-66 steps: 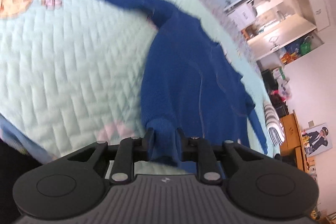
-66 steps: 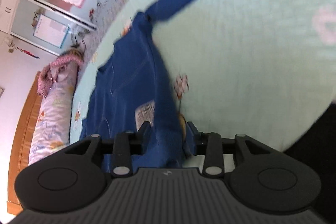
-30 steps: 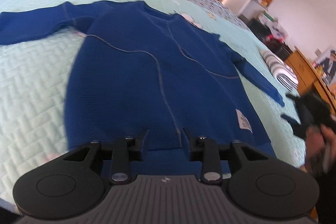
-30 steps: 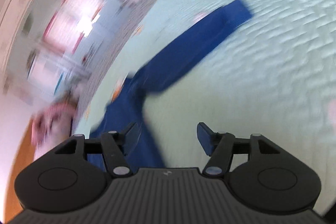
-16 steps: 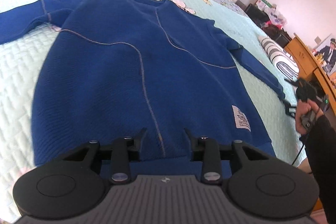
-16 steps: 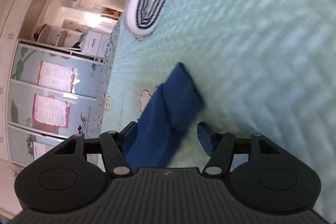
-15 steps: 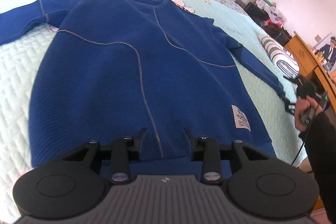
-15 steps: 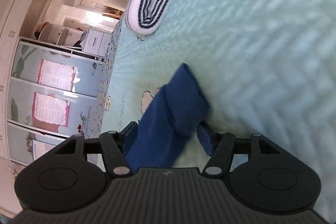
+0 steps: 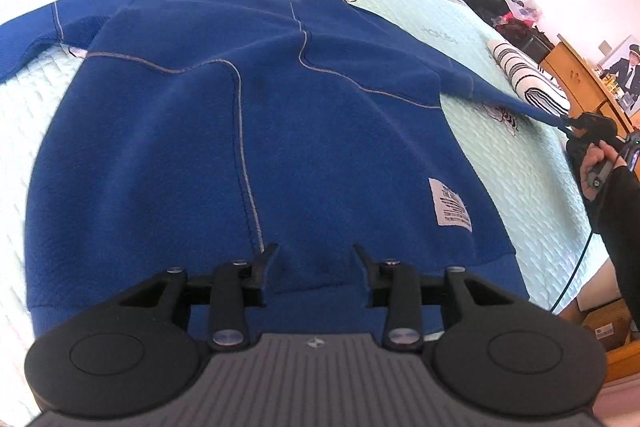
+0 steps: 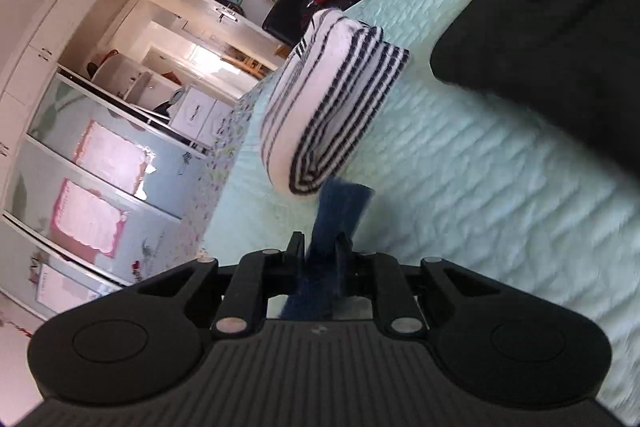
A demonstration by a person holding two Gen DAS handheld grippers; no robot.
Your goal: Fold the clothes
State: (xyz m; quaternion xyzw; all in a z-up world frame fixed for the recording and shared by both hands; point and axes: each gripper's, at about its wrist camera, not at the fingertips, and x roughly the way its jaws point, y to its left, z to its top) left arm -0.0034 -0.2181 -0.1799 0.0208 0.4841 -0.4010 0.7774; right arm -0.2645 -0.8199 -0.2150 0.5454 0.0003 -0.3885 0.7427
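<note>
A blue knitted sweater [image 9: 248, 131] lies flat and spread on the pale green quilted bedspread [image 9: 24, 115], its ribbed collar at the far side and its hem near the camera. Grey stitched seams curve over its body, and a small rectangular white label [image 9: 453, 203] sits near the hem. The left gripper [image 9: 316, 259] hovers over the hem with its black jaws apart and nothing pinched. To the right of the sweater, the right gripper [image 10: 319, 247] is closing on the cuff of the stretched sleeve [image 10: 340, 211], which is between its jaws. Just beyond the cuff lies a folded white cloth with black stripes [image 10: 332, 107].
</note>
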